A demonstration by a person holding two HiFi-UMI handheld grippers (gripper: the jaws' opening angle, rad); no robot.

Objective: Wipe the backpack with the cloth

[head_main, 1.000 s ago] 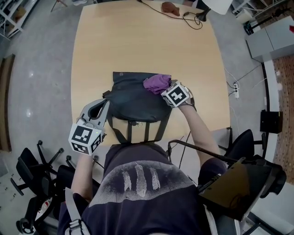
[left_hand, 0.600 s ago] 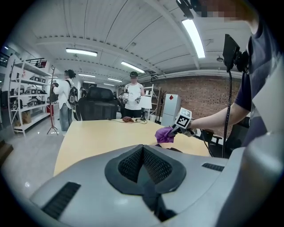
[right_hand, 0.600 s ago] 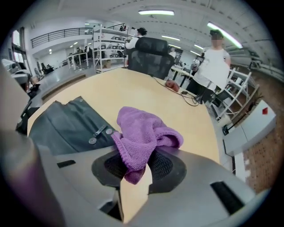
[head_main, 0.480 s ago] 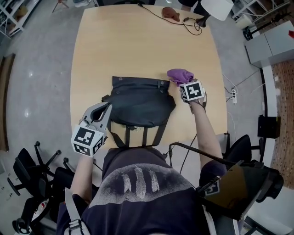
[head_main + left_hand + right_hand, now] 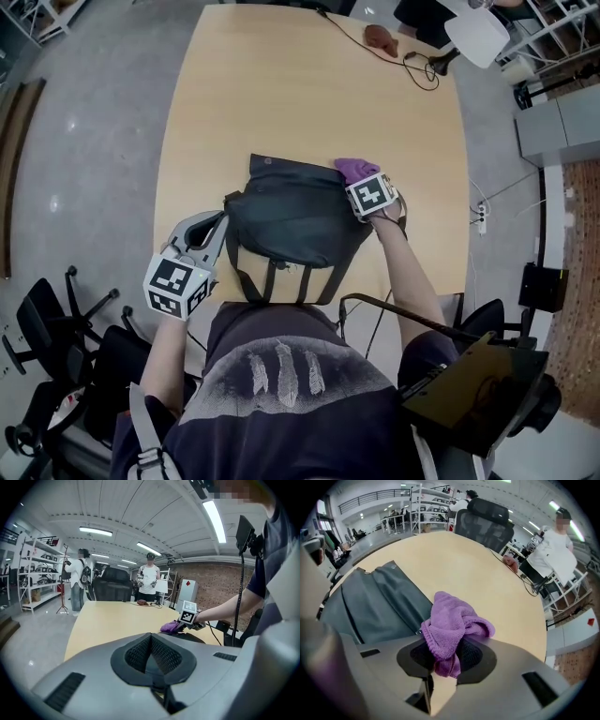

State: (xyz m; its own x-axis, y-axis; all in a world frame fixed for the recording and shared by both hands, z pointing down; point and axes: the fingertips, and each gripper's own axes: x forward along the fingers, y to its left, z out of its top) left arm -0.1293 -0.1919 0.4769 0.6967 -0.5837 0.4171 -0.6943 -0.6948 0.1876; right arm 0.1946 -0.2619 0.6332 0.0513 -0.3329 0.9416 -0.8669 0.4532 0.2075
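Observation:
A dark grey backpack [image 5: 291, 220] lies flat on the wooden table [image 5: 281, 103] near its front edge, straps toward me. My right gripper [image 5: 362, 184] is at the bag's upper right corner, shut on a crumpled purple cloth [image 5: 354, 170]. In the right gripper view the cloth [image 5: 452, 625] bulges out between the jaws, with the backpack [image 5: 370, 606] to its left. My left gripper [image 5: 217, 223] is shut at the bag's left edge and seems to pinch it there. From the left gripper view its jaws [image 5: 151, 641] meet, and the cloth [image 5: 169, 627] shows beyond.
A brown object [image 5: 380, 37] and a black cable [image 5: 422, 66] lie at the table's far end. Office chairs [image 5: 56, 328] stand at the lower left on the floor. Two people [image 5: 77, 581] [image 5: 149, 578] stand beyond the table. A power strip [image 5: 481, 186] lies right of the table.
The right gripper swung the cloth off the bag's top right onto the bare table, then back left to the bag's upper right corner. The left gripper stayed at the bag's left edge.

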